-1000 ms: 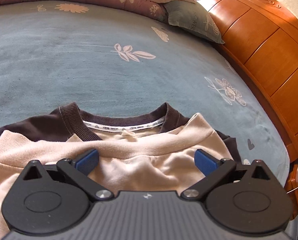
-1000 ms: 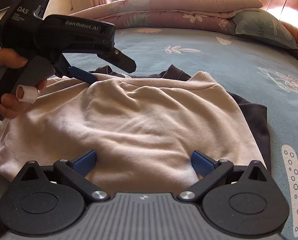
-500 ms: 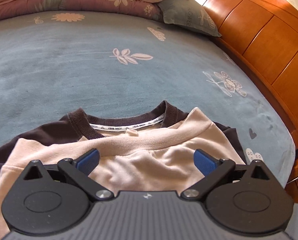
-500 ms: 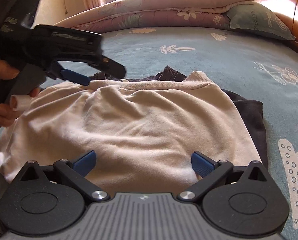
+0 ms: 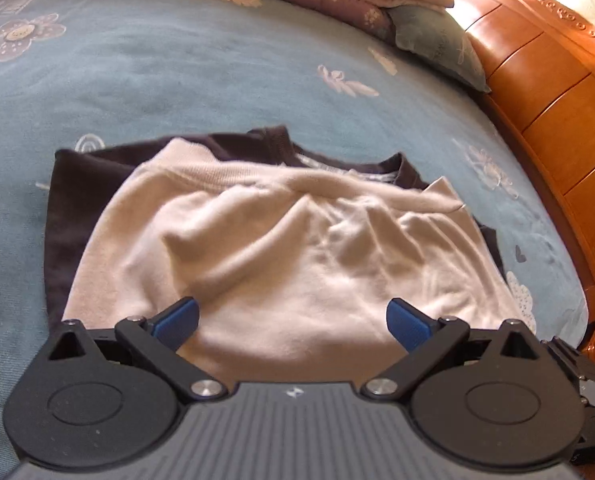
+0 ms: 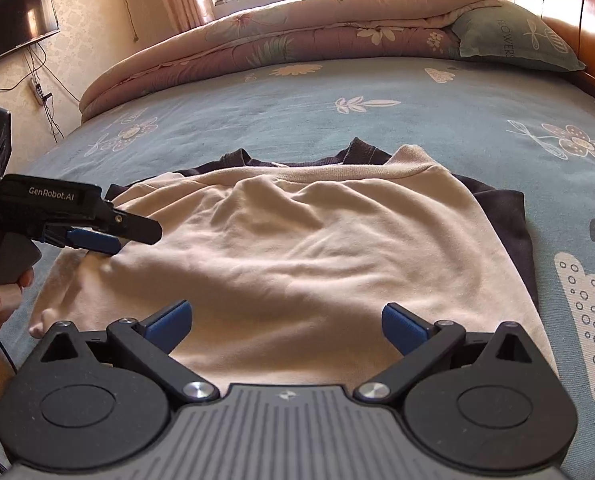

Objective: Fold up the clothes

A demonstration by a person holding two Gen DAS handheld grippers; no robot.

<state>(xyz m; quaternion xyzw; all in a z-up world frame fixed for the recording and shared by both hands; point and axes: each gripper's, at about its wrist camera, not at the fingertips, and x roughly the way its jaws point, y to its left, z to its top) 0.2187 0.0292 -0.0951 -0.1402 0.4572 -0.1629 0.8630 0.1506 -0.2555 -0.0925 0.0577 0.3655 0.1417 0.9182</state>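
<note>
While both pairs of tongs stand with their blue pads spread wide and nothing between them, the fold looks to be at a pause between grasps: the cream sweatshirt (image 6: pixel 305 248) lies doubled over on the bed (image 6: pixel 377 128), spread out just ahead of the right tongs (image 6: pixel 284 322) and of the left tongs (image 5: pixel 293 320), with its dark inner side (image 5: pixel 73 208) showing as a border to the left of and beyond the cream panel. Seen from the right wrist, the left tongs (image 6: pixel 97 236) sit low over the cloth's left edge, apparently touching it, though whether they press on it cannot be told. My reading is that one fold is laid and the next is to come; that would call for both tongs to drop to the near edge, close on it at two spaced points, and carry it evenly forward toward the collar (image 5: pixel 349 160) so the wrinkled middle does not bunch. Hard to judge: the near hem is hidden under both tool bodies, the sleeves are out of sight if tucked beneath, and a small cream tip (image 6: pixel 41 320) at the left may be a cuff or a corner. Beyond lie a rolled quilt (image 6: pixel 297 36), a pillow (image 6: pixel 513 36) and the wooden headboard (image 5: pixel 545 92)
</note>
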